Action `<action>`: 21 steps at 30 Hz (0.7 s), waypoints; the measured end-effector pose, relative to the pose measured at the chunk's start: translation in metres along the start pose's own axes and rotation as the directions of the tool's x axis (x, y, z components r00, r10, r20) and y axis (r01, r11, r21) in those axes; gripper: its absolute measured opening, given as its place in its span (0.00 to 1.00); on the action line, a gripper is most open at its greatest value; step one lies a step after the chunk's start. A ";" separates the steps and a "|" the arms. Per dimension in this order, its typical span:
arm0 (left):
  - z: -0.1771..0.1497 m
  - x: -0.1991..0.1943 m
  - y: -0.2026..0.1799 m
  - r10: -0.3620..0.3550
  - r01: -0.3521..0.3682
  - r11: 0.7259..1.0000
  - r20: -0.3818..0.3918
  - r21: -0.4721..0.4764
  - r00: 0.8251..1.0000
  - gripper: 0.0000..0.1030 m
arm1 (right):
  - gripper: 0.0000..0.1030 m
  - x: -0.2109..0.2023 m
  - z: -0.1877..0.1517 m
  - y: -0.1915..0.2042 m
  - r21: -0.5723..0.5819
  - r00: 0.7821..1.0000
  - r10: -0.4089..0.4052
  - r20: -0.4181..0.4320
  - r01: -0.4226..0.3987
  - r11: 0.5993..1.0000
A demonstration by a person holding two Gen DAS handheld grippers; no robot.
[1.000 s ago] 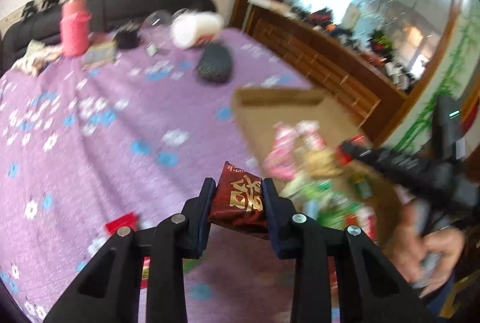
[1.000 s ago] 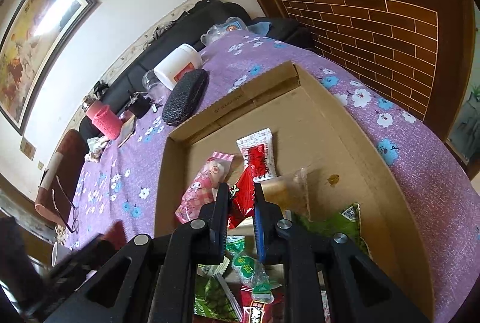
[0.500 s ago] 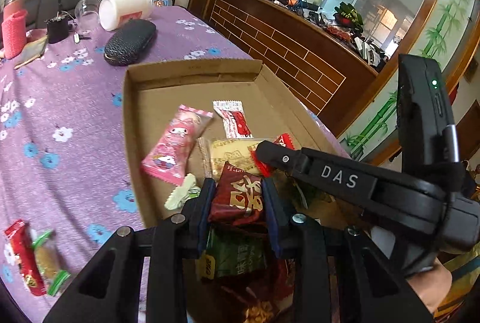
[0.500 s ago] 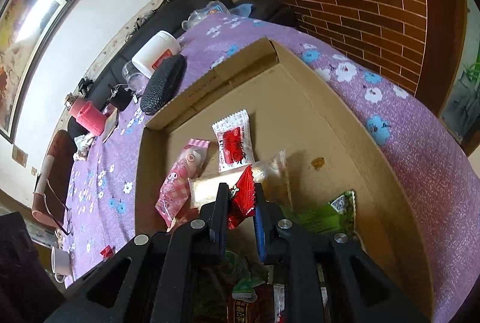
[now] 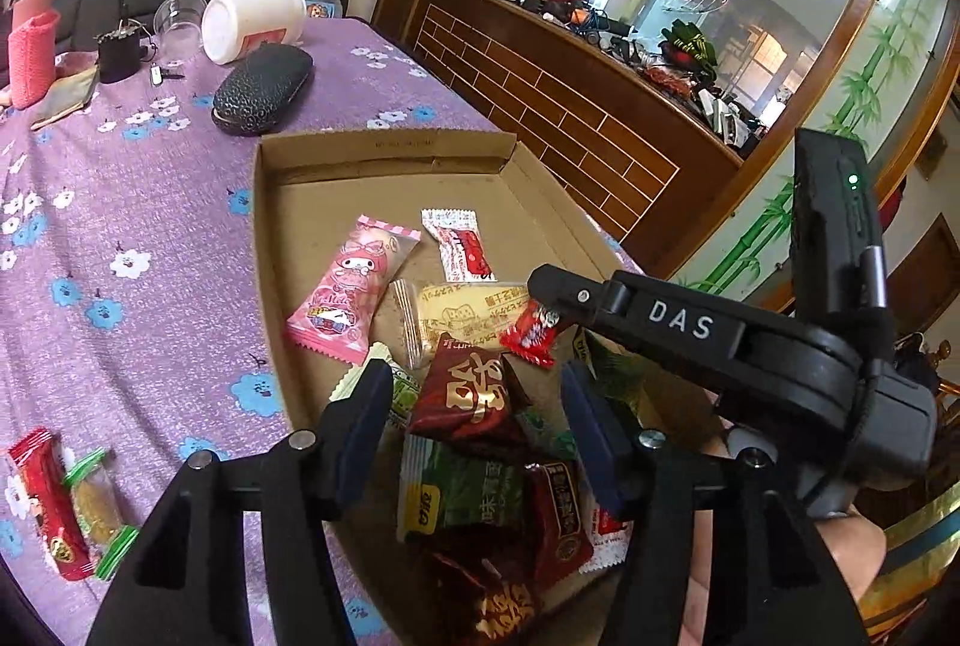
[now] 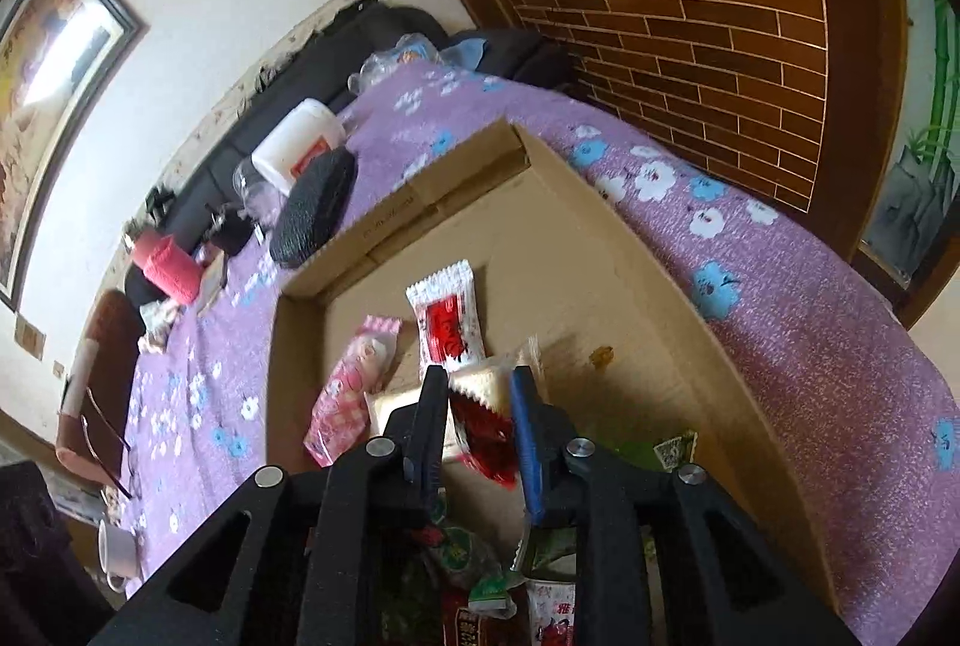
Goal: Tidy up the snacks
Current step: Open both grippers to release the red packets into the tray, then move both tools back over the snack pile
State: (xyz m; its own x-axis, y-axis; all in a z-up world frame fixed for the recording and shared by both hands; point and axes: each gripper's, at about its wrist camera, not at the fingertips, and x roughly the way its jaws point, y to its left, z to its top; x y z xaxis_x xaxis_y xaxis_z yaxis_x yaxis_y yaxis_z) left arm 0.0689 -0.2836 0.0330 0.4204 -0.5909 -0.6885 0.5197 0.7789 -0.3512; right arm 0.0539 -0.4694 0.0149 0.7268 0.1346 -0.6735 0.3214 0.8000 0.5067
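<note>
A shallow cardboard box (image 5: 384, 148) on the purple flowered cloth holds several snack packets. My left gripper (image 5: 474, 382) hovers over the box's near end, its jaws opening. A dark red packet with a gold character (image 5: 468, 394) lies between them on the pile, and neither pad touches it. My right gripper (image 6: 479, 394) reaches in from the right, seen from the side as a black arm (image 5: 678, 328). Its jaws are opening a little, and a small red wrapper (image 6: 480, 436) hangs loose between them over a pale yellow cracker packet (image 5: 468, 313).
A pink packet (image 5: 354, 292) and a white-and-red one (image 5: 459, 250) lie further in the box. A red packet (image 5: 45, 502) and a green-ended one (image 5: 96, 508) lie on the cloth at left. A black case (image 5: 264, 88), a white jar (image 5: 252, 22) and a wooden counter (image 5: 570, 106) stand beyond.
My left gripper swung from over the cloth to over the box, then its jaws spread and let the dark red packet drop onto the pile. My right jaws widened slightly around the red wrapper.
</note>
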 end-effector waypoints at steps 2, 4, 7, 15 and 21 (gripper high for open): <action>0.000 -0.010 0.001 -0.005 0.005 1.000 0.010 0.001 1.000 0.55 | 0.22 -0.009 0.001 0.001 -0.004 0.999 0.002 0.052 -0.002 1.000; 0.000 -0.021 0.006 -0.004 0.004 1.000 0.023 -0.002 1.000 0.56 | 0.22 -0.019 0.001 0.006 -0.028 0.994 -0.009 0.106 0.012 1.000; -0.005 -0.048 0.027 0.031 -0.029 0.999 0.046 -0.028 0.998 0.56 | 0.22 -0.027 -0.002 0.018 -0.084 0.989 0.048 0.139 -0.037 0.996; -0.039 -0.107 0.128 0.212 -0.192 0.950 0.059 -0.245 0.975 0.57 | 0.23 -0.020 -0.030 0.068 -0.302 0.973 0.230 0.019 -0.214 0.929; -0.052 -0.094 0.162 0.245 -0.231 0.921 0.005 -0.315 0.970 0.57 | 0.23 -0.021 -0.050 0.092 -0.431 0.966 0.260 0.000 -0.234 0.871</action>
State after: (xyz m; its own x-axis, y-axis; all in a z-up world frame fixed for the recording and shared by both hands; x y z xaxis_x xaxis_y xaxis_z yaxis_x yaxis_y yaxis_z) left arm 0.0748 -0.0905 0.0077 0.5381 -0.3835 -0.7506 0.1468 0.9195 -0.3645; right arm 0.0375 -0.3692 0.0488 0.7856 0.3377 -0.5185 -0.1520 0.9176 0.3673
